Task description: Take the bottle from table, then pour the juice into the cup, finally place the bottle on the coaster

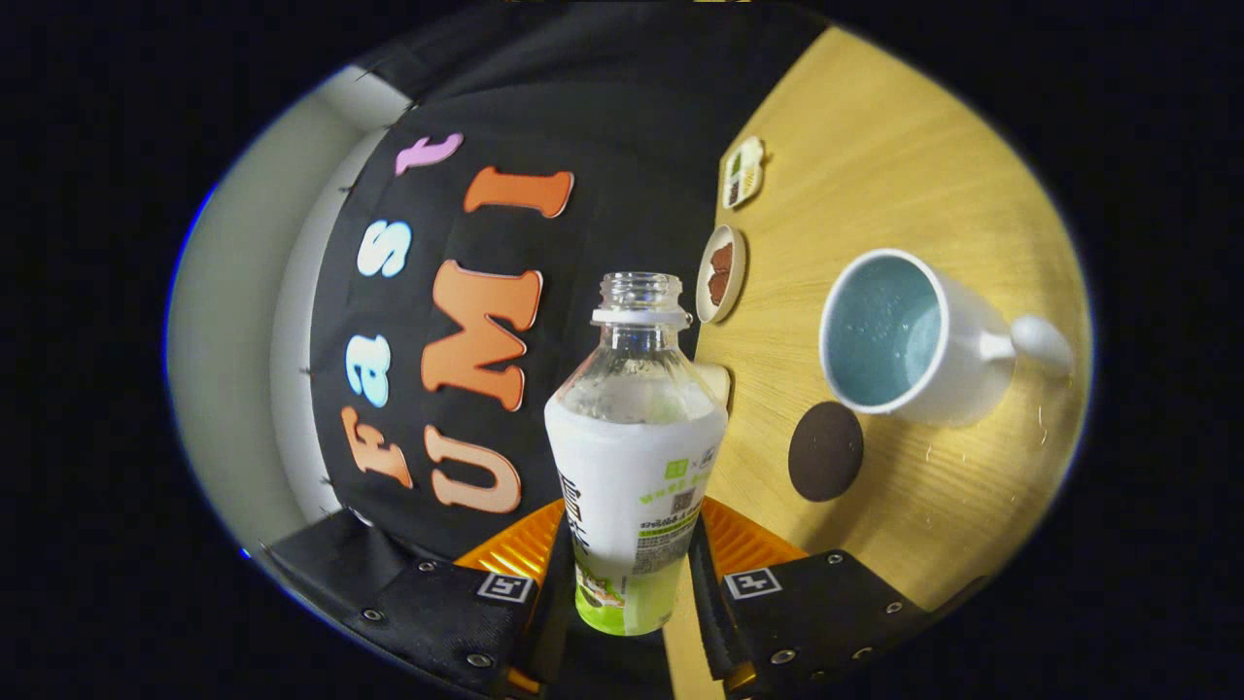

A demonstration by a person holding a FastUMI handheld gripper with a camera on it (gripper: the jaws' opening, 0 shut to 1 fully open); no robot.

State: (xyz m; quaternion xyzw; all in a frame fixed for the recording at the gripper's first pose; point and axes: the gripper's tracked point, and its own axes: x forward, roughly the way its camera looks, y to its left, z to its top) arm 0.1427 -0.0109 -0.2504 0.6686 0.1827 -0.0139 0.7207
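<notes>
My gripper is shut on a clear uncapped bottle with a white and green label, one finger pressing each side of its lower body. The whole view is rolled, so the wooden table stands almost on end to the right of the bottle. A white cup with a pale blue inside and a handle sits on that table, its mouth facing me, well to the right of the bottle's neck. A dark round coaster lies on the table between the bottle and the cup, just below the cup.
Beyond the bottle's neck, along the table's far edge, sit a small round dish holding something brown and a small divided tray. The black booth cloth hangs behind the bottle.
</notes>
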